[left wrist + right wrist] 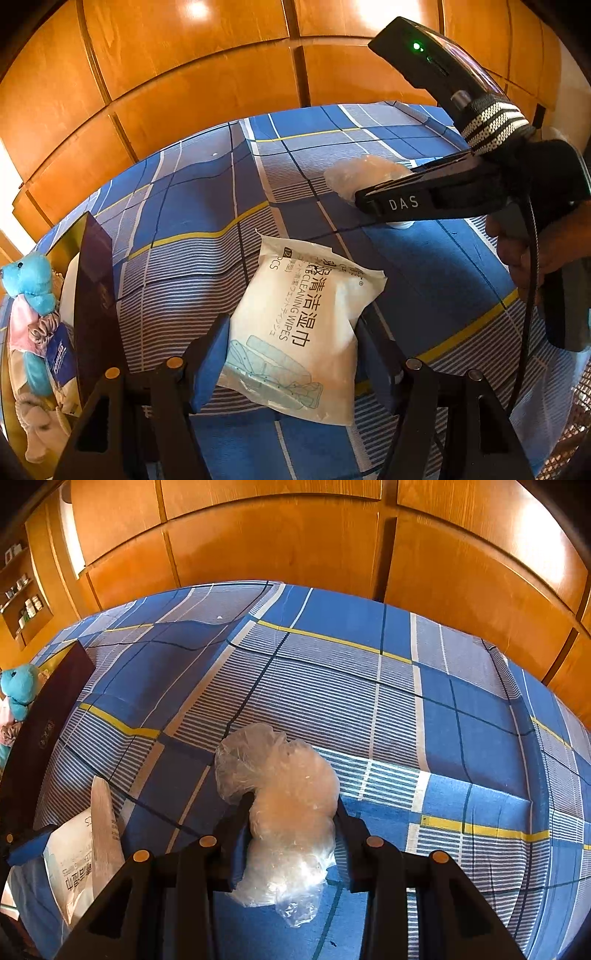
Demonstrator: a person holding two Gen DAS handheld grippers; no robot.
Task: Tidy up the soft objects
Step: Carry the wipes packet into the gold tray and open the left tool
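Left wrist view: a white pack of cleaning wipes (299,332) is seen lying flat on the checked blue bedsheet (207,192), between the two blue-padded fingers of the left gripper (291,354). The jaws are set wide; the left pad touches the pack's edge, while contact on the right side cannot be told. The pack is a soft, glossy pillow-shaped pouch with printed lettering and a pale blue drawing. At 9 o'clock a dark box (94,295) is shown, holding a blue plush toy (29,284) and other soft items. At 2 o'clock the right gripper (373,192) is seen with a crumpled clear plastic bag (354,173) between its fingers.

Right wrist view: the plastic bag (284,808), thin, translucent and wrinkled, is held between the narrowed jaws of the right gripper (291,812), resting on the bedsheet (369,686). At 8 o'clock the wipes pack (74,864) is partly shown; at 9 o'clock, the dark box (40,731) and plush toy (20,690). Orange wooden panels (277,539) fill the background.
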